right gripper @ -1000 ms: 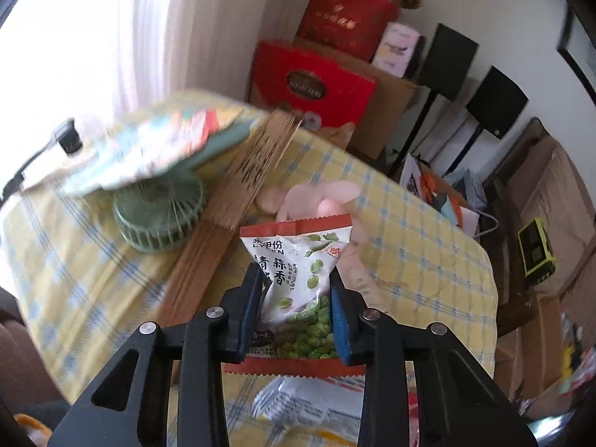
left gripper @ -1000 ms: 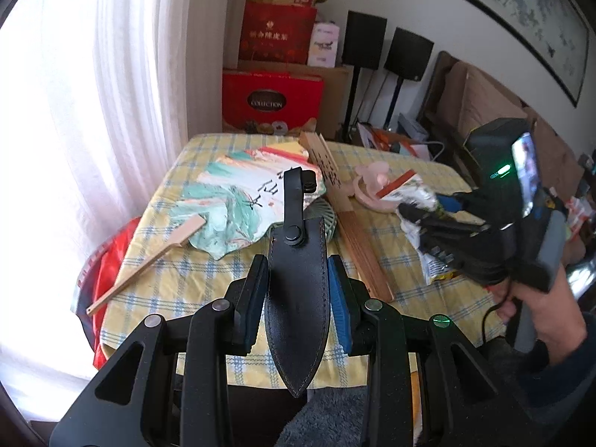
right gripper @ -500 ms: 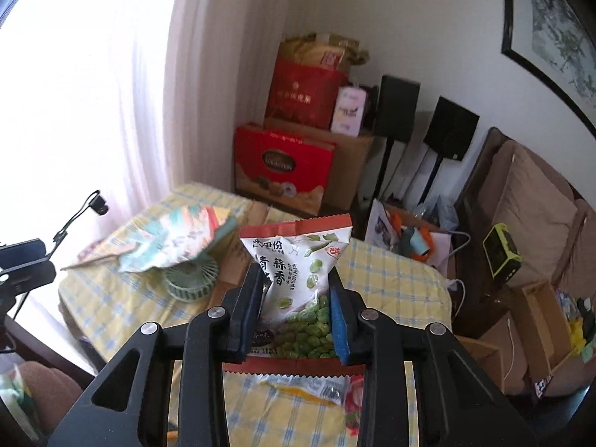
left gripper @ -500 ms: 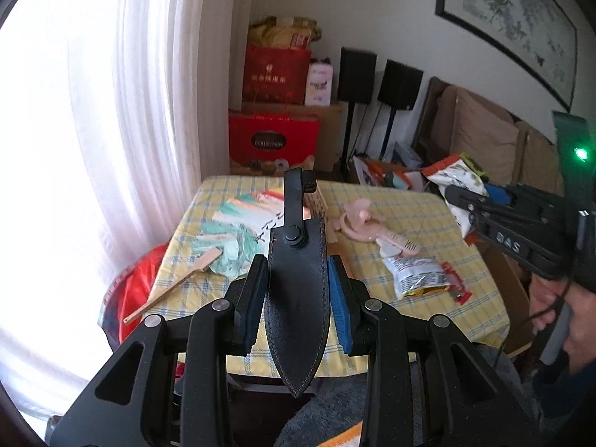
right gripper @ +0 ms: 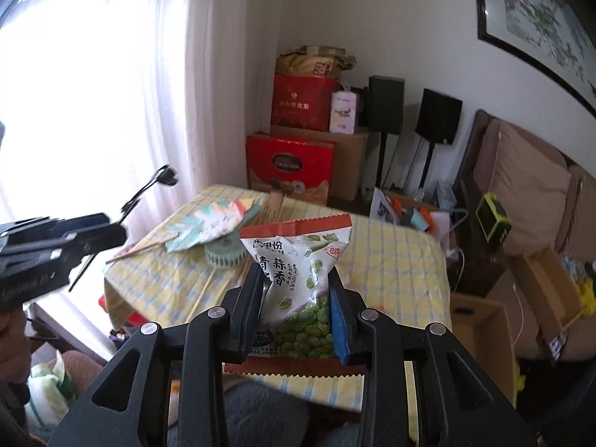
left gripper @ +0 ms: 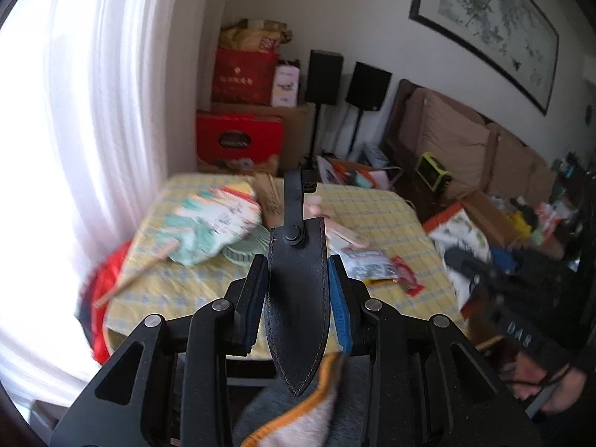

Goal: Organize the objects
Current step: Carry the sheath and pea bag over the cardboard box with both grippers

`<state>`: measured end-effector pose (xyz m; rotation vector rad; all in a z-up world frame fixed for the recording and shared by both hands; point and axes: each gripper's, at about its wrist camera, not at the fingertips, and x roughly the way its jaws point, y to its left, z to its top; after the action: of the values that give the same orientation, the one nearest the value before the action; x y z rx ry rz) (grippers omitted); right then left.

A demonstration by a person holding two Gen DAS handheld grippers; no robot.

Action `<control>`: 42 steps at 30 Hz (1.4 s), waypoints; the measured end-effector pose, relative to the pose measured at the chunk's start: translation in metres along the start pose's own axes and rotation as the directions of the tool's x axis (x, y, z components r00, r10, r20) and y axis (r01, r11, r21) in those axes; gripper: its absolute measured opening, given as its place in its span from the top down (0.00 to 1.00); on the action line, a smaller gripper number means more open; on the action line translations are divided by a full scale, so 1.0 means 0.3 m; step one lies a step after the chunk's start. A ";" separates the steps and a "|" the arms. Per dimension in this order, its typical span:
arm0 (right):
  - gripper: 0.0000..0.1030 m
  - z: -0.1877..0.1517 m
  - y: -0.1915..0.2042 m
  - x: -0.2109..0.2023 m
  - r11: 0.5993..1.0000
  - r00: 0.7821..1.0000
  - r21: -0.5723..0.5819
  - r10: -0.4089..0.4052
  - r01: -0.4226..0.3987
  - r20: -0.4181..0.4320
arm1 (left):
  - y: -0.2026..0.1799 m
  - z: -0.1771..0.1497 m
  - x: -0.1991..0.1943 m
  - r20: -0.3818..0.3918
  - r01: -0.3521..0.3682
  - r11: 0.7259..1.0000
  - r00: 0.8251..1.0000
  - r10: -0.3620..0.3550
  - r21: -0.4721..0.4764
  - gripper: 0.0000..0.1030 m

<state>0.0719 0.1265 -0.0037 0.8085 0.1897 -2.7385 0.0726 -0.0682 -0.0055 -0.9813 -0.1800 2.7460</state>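
My left gripper (left gripper: 298, 264) is shut on a black leather knife sheath (left gripper: 298, 290), whose strap points up and whose tip hangs toward me. My right gripper (right gripper: 296, 275) is shut on a white and red bag of green peas (right gripper: 301, 283), held upright. Both are raised well above the yellow checked table (right gripper: 391, 260). In the left wrist view the right gripper (left gripper: 465, 264) appears at the right with the bag of peas (left gripper: 460, 232). In the right wrist view the left gripper (right gripper: 100, 236) reaches in from the left edge.
On the table lie a paper fan (left gripper: 208, 231), a green mini fan (right gripper: 223, 255), a folded wooden fan (left gripper: 270, 201), a pink object (left gripper: 342, 236) and snack packets (left gripper: 376, 268). Red gift boxes (right gripper: 290, 165), speakers (right gripper: 385, 104) and a sofa (right gripper: 521, 182) stand behind. An open cardboard box (right gripper: 480, 320) sits right.
Both grippers have risen and pulled back from the table, each keeping its load. The table now looks smaller and farther, and the right gripper has swung right and lower in the left wrist view.
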 end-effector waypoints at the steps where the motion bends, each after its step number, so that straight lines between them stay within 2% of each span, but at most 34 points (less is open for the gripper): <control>1: 0.68 -0.027 -0.003 -0.010 1.000 1.000 0.011 -0.004 0.004 -0.003 | -0.004 -0.010 0.008 -0.009 0.001 1.000 1.000 -0.001 0.002 0.71; 6: 0.68 -0.115 -0.042 -0.037 0.997 1.000 0.076 0.001 0.000 -0.018 | -0.046 -0.043 0.039 -0.051 -0.002 0.999 0.999 0.004 0.038 0.71; 11: 0.68 -0.137 -0.091 -0.092 0.996 1.000 0.090 0.012 -0.013 0.016 | -0.078 -0.048 0.061 -0.073 -0.061 0.995 0.995 0.067 0.081 0.71; 17: 0.68 -0.172 -0.164 -0.172 0.998 0.998 0.046 0.028 -0.031 0.056 | -0.132 -0.030 0.082 -0.061 -0.101 0.988 0.992 0.108 0.117 0.71; 22: 0.68 -0.255 -0.236 -0.192 0.997 0.999 0.076 0.011 -0.014 0.043 | -0.179 -0.026 0.112 -0.077 -0.089 0.989 0.992 0.098 0.115 0.71; 24: 0.68 -0.283 -0.257 -0.192 0.994 0.999 0.107 0.028 -0.033 0.047 | -0.187 -0.017 0.120 -0.081 -0.085 0.991 0.992 0.094 0.106 0.71; 33: 0.68 -0.337 -0.333 -0.191 0.986 0.997 0.147 0.072 -0.077 0.042 | -0.271 -0.009 0.126 -0.086 -0.074 0.990 0.993 0.085 0.122 0.71; 36: 0.68 -0.374 -0.343 -0.197 0.990 0.997 0.123 0.059 -0.064 0.043 | -0.295 -0.011 0.140 -0.106 -0.037 0.994 0.993 0.048 0.102 0.71; 39: 0.68 -0.392 -0.368 -0.200 0.989 0.999 0.144 0.042 -0.046 0.028 | -0.345 -0.019 0.155 -0.112 -0.033 0.991 0.993 0.048 0.128 0.71; 42: 0.68 -0.384 -0.391 -0.227 0.986 0.998 0.157 0.039 -0.047 0.050 | -0.384 -0.028 0.163 -0.119 -0.022 0.989 0.992 0.039 0.145 0.71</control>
<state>0.1504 0.2770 -0.0571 0.7774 -0.0556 -2.7549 0.0599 0.0557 -0.0201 -1.1155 0.0527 2.6718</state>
